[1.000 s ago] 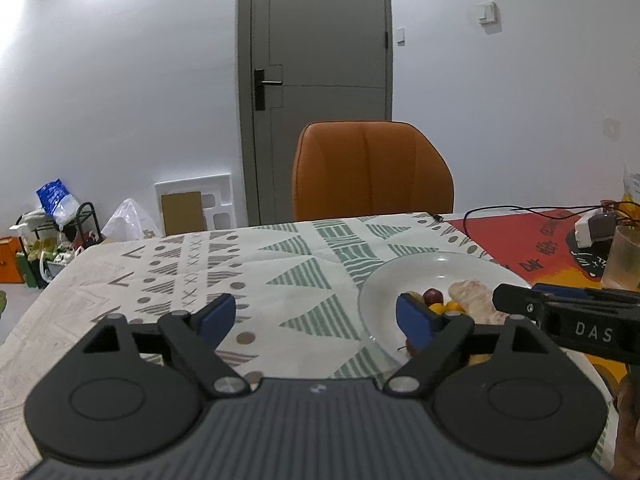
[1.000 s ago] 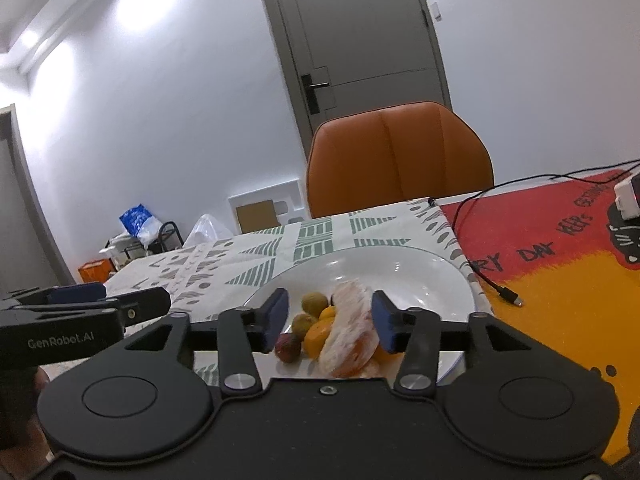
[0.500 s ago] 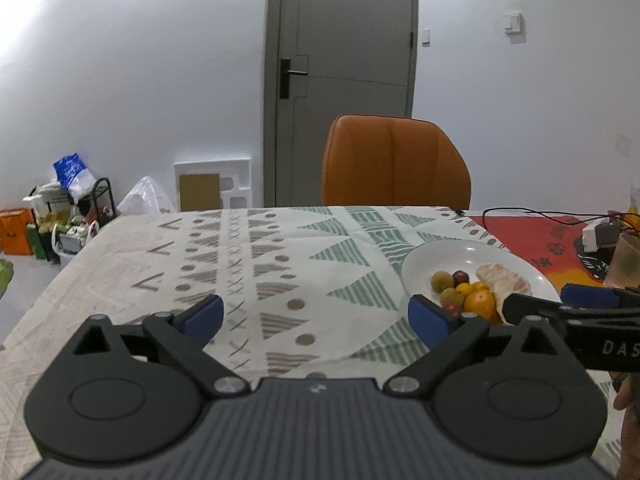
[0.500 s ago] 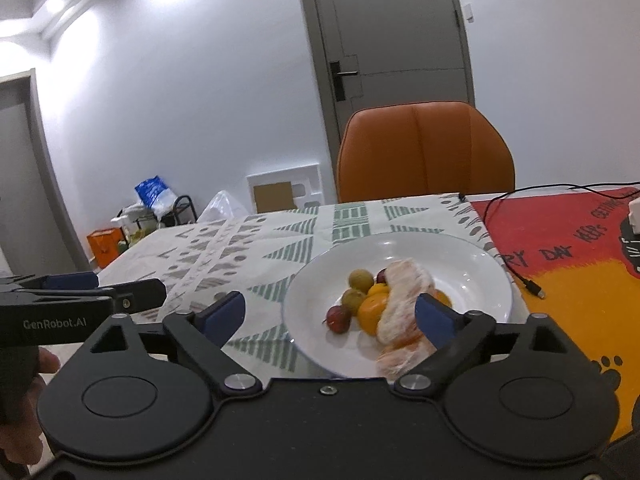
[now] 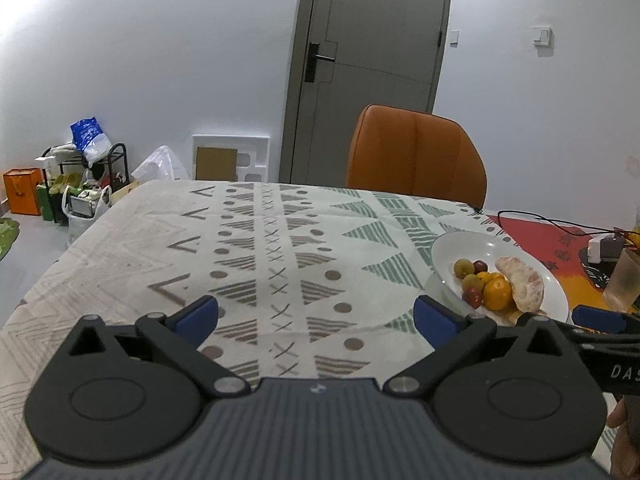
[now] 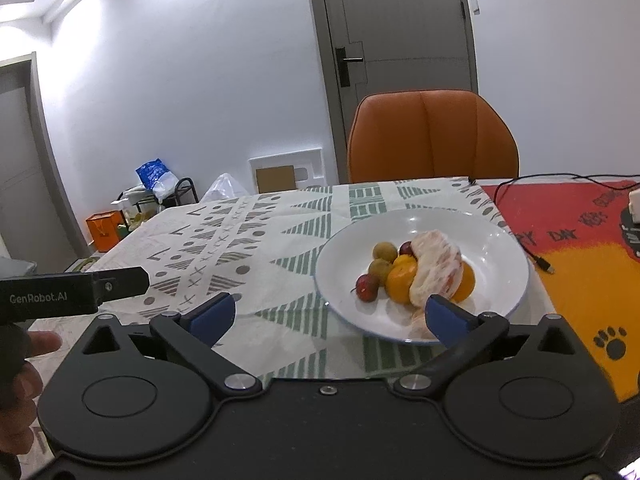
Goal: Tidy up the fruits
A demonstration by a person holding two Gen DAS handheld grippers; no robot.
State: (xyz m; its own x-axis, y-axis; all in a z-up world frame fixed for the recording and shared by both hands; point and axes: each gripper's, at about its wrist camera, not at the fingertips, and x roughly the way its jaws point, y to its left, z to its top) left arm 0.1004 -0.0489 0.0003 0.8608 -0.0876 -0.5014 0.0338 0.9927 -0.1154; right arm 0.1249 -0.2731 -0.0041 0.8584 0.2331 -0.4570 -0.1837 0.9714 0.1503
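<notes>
A white plate (image 6: 500,240) (image 5: 448,252) on the patterned tablecloth holds a peeled pomelo piece (image 6: 436,268) (image 5: 520,280), oranges (image 6: 402,280) (image 5: 498,293), two green-brown fruits (image 6: 385,251) and small red fruits (image 6: 366,286). My right gripper (image 6: 328,318) hangs just in front of the plate with its jaws opening wide and nothing between them; its right fingertip covers the plate's near rim. My left gripper (image 5: 316,314) is left of the plate over bare cloth, its jaws opening too, empty.
An orange chair (image 6: 432,136) stands at the table's far side before a grey door. A red and orange mat (image 6: 580,240) with a black cable (image 6: 536,258) lies right of the plate. A translucent cup (image 5: 624,280) stands at the right. Bags and a rack (image 5: 80,184) sit on the floor.
Both grippers pulled back from the plate and spread their jaws wide. The right one had the pomelo piece between its fingers a second ago; the piece now rests on the plate.
</notes>
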